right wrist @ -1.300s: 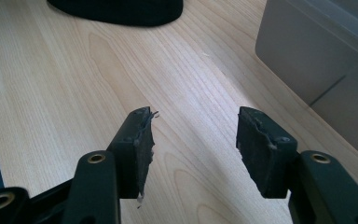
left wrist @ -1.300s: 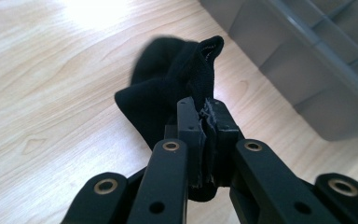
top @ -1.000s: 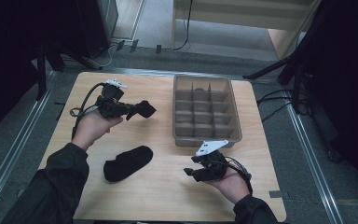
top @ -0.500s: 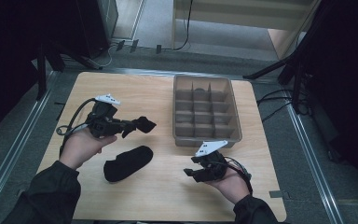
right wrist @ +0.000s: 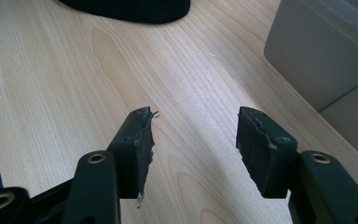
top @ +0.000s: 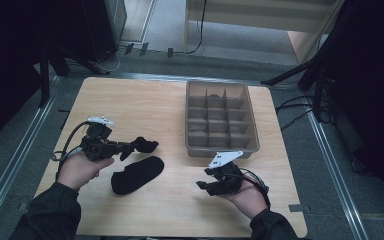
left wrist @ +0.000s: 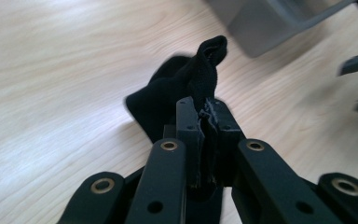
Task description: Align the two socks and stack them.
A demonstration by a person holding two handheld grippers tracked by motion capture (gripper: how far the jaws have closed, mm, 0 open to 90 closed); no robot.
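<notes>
Work looks barely begun: nearest the person, the right tongs (top: 206, 183) rest low over the surface (top: 145, 100) with jaws wide apart and nothing between them, while the left tongs (top: 130, 148) are clamped on one black sock (left wrist: 200, 74), held just above the wood. A second black sock (top: 136, 174) lies flat just beside it, between the two hands. Farther off, the grey divided tray (top: 220, 118) stands with every compartment I can see bare, and nothing blocks the way to it.
</notes>
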